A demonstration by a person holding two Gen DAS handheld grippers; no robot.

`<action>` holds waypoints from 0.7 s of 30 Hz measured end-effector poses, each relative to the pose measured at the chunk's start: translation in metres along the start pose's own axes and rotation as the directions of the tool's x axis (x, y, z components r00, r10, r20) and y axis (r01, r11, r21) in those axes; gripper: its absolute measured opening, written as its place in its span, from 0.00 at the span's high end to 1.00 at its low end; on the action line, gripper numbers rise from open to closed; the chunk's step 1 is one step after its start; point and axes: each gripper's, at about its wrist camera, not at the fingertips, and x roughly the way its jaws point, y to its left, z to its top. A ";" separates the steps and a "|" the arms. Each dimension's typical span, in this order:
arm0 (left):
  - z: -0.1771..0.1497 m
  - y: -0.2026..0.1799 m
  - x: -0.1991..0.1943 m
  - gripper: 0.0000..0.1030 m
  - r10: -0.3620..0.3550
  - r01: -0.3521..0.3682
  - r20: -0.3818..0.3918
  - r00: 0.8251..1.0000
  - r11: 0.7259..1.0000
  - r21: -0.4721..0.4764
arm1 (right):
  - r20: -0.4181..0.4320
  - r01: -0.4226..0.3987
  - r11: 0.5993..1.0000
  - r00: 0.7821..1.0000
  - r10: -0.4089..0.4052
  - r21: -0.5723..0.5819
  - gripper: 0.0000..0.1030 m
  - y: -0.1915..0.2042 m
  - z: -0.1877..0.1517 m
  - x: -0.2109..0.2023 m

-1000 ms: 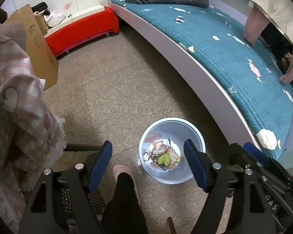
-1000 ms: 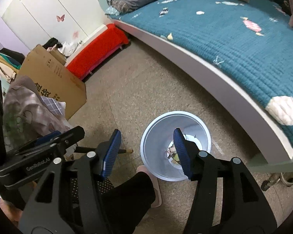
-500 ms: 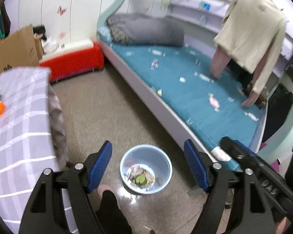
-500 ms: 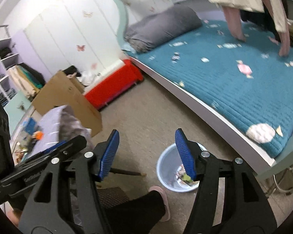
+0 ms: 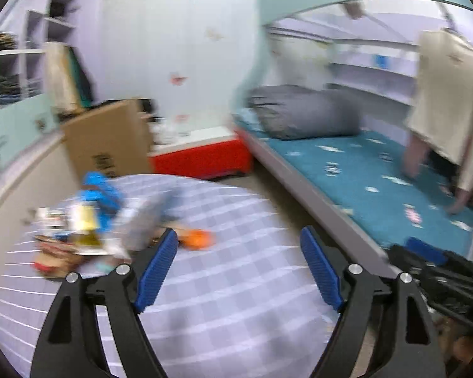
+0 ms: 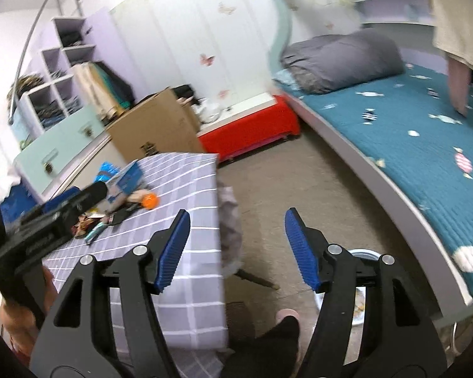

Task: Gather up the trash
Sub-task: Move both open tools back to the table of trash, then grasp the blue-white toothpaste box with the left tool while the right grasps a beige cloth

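Note:
A pile of trash point(image 5: 78, 230), made of blue wrappers, paper and cartons, lies on a table with a purple checked cloth point(image 5: 236, 299). An orange round piece point(image 5: 198, 239) rests at its near edge. My left gripper point(image 5: 238, 236) hangs over the cloth to the right of the pile, jaws opening and empty. My right gripper point(image 6: 238, 217) is above the table's right edge and the floor, jaws also opening and empty. From the right wrist I see the trash pile point(image 6: 123, 198), the orange piece point(image 6: 150, 201) and the left gripper point(image 6: 47, 217). The pale blue bin point(image 6: 362, 255) is mostly hidden behind my right finger.
A bed with a teal cover point(image 6: 425, 145) and grey bedding point(image 6: 340, 60) runs along the right. A cardboard box point(image 6: 154, 129) and a red bench point(image 6: 249, 129) stand behind the table. A person's leg and pink slipper point(image 6: 287, 315) are on the floor by the bin.
Both views have swung up from the bin on the floor to the table and the room. The bin has left the left wrist view. The trash pile on the checked cloth has come into sight.

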 end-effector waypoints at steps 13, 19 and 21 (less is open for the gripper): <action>0.005 0.109 0.062 0.29 0.126 -0.125 -0.110 0.986 0.992 0.008 | -0.144 -0.061 0.981 0.989 0.034 -0.186 0.39 0.100 0.019 0.115; 0.002 0.117 0.089 0.85 0.026 -0.028 -0.166 0.986 0.999 -0.014 | -0.200 -0.115 0.967 0.977 0.070 -0.226 0.39 0.122 0.022 0.147; 0.000 0.123 0.087 0.93 0.003 -0.012 -0.159 0.987 0.998 -0.058 | -0.219 -0.137 0.964 0.972 0.085 -0.230 0.39 0.127 0.023 0.155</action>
